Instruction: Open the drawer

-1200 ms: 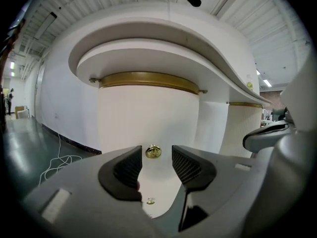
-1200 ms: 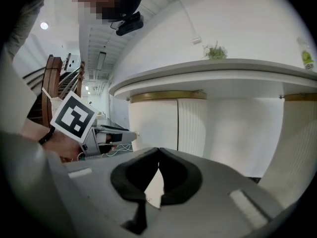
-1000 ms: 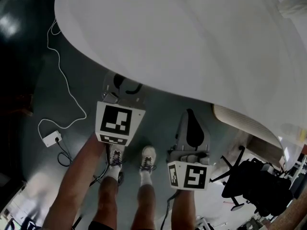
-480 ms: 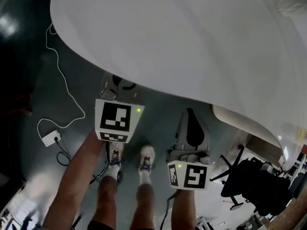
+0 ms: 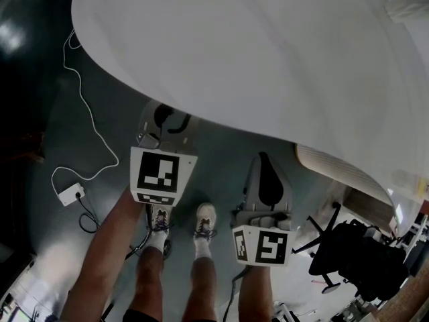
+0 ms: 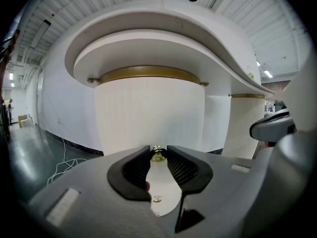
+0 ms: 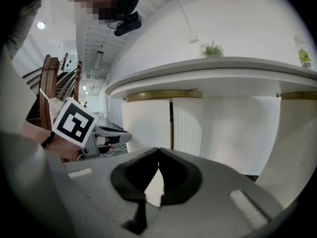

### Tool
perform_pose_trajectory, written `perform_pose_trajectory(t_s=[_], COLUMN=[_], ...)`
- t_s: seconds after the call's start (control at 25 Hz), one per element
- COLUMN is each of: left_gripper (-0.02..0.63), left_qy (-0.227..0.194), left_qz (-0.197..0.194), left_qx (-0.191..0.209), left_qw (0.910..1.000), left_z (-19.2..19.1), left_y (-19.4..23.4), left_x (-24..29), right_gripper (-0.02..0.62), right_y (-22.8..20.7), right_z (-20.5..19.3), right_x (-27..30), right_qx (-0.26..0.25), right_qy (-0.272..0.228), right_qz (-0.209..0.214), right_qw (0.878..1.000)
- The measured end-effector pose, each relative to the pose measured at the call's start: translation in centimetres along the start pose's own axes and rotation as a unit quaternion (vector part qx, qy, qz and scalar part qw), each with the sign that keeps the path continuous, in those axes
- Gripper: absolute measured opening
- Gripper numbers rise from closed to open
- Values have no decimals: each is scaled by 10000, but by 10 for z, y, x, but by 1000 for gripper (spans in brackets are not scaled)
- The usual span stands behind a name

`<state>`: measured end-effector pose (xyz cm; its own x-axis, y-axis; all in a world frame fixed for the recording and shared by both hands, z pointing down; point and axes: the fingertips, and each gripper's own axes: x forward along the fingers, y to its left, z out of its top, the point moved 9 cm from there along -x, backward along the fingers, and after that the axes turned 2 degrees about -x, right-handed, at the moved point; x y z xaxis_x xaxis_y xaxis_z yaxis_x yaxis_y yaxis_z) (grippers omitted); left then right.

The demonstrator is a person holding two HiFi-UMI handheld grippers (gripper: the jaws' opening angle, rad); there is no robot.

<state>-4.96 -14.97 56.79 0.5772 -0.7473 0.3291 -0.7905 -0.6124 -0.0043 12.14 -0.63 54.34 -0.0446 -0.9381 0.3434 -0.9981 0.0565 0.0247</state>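
Knob [image 6: 158, 156] sits pinched in left claw [image 6: 159, 148], just closing; right claw [image 7: 159, 150] pressed together.

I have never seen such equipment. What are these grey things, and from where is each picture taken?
A person stands at a white counter holding a hand tool with two jaws in each hand. The head view looks down from the person's head; the other two look along each tool's jaws. The left gripper has just closed its jaws on a small brass knob of the drawer front. The right gripper is shut and empty.
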Motion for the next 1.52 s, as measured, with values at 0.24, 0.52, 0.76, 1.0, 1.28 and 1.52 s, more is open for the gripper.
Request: perform_pose_trajectory(t_s=[0.24, 0.52, 0.76, 1.0, 1.28, 1.52], left_gripper=[115, 115, 115, 115, 115, 115], left_qy=[-6, 4, 58, 128, 206, 280], left_qz=[-33, -37, -22, -35, 23, 3], left_qx=[-41, -60, -126, -126, -206, -212], left_qw=[10000, 10000, 9999, 9998, 9996, 9994], left_z=[-7, -15, -22, -31, -40, -45], left_y=[-3, -5, -8, -10, -16, -17], left_x=[-19, -45, -69, -94, -119, -134], right_gripper=[3, 3, 3, 3, 3, 3], right_y=[2, 8, 20, 27, 31, 30], right_z=[-2, -9, -14, -16, -13, -13], right_x=[-6, -15, -25, -35, -44, -50], right_qx=[35, 89, 82, 165, 177, 198], right_qy=[20, 67, 146, 155, 88, 139], right_qz=[-31, -34, 26, 35, 77, 54], right_qw=[10000, 9999, 9999, 9997, 9998, 9997])
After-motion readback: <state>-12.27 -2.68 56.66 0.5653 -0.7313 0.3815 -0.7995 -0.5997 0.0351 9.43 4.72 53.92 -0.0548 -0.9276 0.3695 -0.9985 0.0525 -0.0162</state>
